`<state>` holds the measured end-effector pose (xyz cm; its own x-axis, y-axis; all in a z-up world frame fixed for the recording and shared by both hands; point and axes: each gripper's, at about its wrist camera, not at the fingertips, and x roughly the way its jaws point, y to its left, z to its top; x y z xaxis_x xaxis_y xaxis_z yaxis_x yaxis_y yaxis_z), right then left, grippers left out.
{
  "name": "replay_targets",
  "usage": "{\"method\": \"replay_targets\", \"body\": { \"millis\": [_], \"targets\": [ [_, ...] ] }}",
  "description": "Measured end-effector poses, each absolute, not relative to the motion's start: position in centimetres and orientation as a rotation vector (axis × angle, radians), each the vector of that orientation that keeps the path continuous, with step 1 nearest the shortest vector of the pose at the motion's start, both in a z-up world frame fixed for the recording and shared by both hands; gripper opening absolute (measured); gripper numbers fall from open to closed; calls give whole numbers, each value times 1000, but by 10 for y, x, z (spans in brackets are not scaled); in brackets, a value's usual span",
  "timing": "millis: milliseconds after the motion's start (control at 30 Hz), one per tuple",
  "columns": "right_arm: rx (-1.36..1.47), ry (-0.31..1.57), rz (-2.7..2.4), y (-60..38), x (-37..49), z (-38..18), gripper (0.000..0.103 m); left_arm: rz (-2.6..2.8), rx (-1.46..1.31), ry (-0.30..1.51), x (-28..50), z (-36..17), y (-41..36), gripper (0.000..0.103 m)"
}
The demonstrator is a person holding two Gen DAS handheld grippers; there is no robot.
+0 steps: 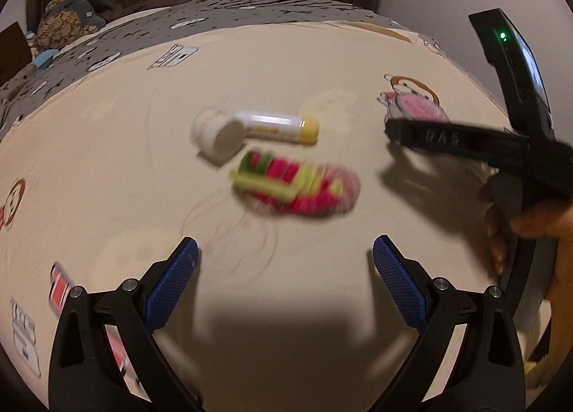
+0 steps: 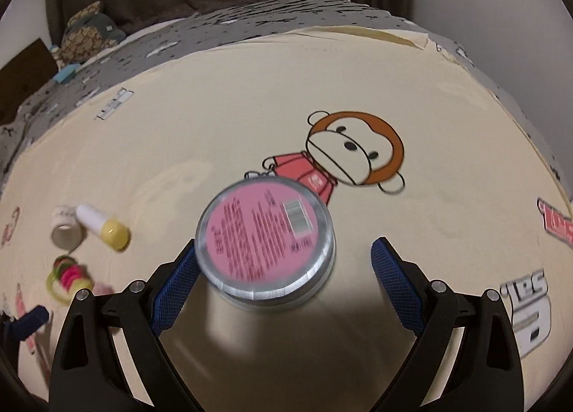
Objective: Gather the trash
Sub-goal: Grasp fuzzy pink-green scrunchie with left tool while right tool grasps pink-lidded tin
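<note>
Pink-labelled round tin [image 2: 265,240], barcode upward, print blurred; right gripper [image 2: 283,268] spread wide.

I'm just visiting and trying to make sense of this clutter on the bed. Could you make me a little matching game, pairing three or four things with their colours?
Things:
1. Round metal tin
2. Plastic tube
3. Bundle of hair ties
4. Small squat jar

Colours:
A. Pink and lime green
B. Off-white all over
C. Silver with a pink label
D. White with a yellow cap

Pairs: 1-C, 2-D, 3-A, 4-B
</note>
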<state>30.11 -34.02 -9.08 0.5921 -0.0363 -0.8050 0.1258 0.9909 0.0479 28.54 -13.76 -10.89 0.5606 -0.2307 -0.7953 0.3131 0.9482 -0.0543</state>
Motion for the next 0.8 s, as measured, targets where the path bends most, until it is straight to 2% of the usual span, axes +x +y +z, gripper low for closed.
{"method": "replay_targets", "body": {
  "millis": [67,100,133,167,200,300,400,433,800],
  "targets": [
    [100,932,-93,-342,305,-92,94,-311,88,921,299,-110,-143,93],
    [100,930,-90,-343,307,-92,91,-307,85,922,302,-111,-144,93],
    [98,927,-88,-343,309,-92,86,-299,82,923,308,-111,-146,93],
    [94,920,-89,-344,309,-91,76,-293,83,926,314,-112,-147,93],
    [95,919,-87,-345,309,-91,71,-287,84,929,318,-113,-148,93],
    [88,917,-79,-345,310,-91,71,-283,90,931,330,-116,-151,92],
    [86,915,-71,-345,308,-91,71,-299,90,923,333,-113,-154,74],
    [87,915,-68,-345,307,-90,71,-299,89,923,333,-112,-154,73],
    [45,898,-27,-332,271,-70,71,-278,105,910,296,-94,-130,70]
  ]
}}
